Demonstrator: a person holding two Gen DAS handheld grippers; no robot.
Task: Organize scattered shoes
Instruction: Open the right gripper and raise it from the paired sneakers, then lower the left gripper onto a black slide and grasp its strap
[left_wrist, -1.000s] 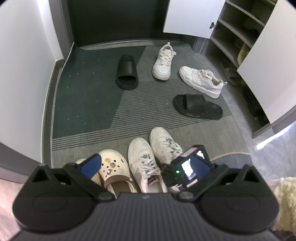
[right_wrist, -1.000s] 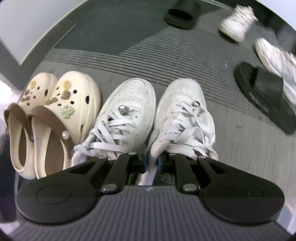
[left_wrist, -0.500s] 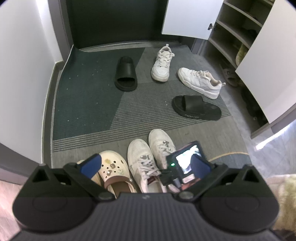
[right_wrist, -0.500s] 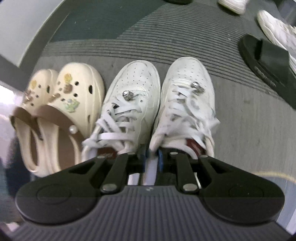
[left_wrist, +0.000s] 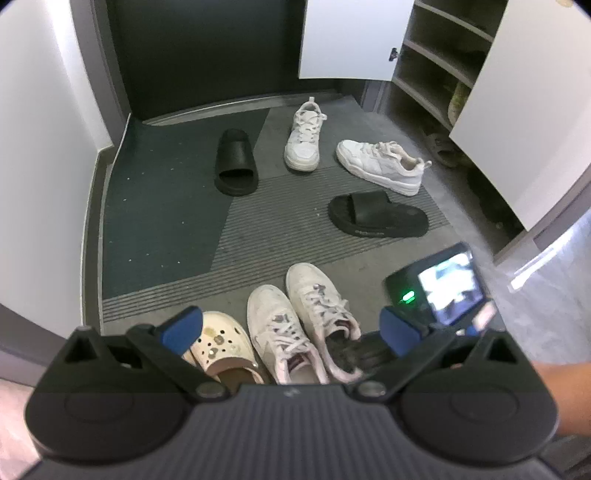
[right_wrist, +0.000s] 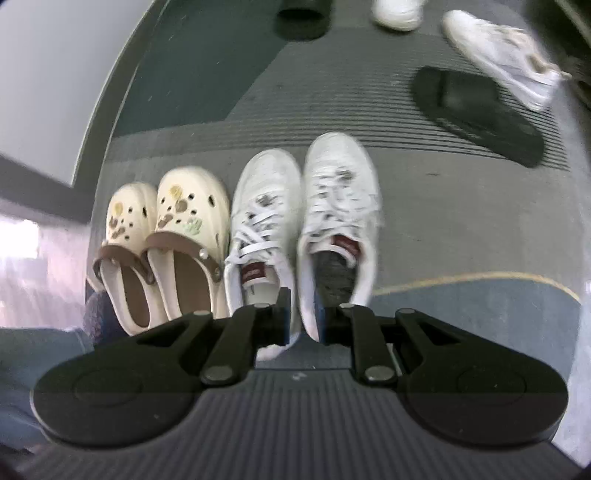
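Left wrist view: the left tongs (left_wrist: 291, 330) stand wide open, blue pads apart, gripping nothing, above the near row of shoes on the floor mat (left_wrist: 280, 229). That row, left to right, reads: a pair of cream clogs (right_wrist: 166, 236) with charms, then a pair of white laced sneakers (right_wrist: 306, 221), all toes pointing far, the pairs side by side and touching or nearly so. Right wrist view: the right tongs (right_wrist: 304, 314) are narrowly parted around the inner heel collar of the right-hand sneaker (right_wrist: 340, 218); whether the pads actually press the collar cannot be told, as the frame is blurred. Scattered farther off on the mat: a black slide (left_wrist: 236, 162) at far left, a white sneaker (left_wrist: 303, 138) beside it pointing far, a second white sneaker (left_wrist: 380, 166) lying angled to its right, and another black slide (left_wrist: 376, 216) lying crosswise nearer. An open shoe cabinet (left_wrist: 432, 70) with white doors stands at far right, with some footwear on its shelves
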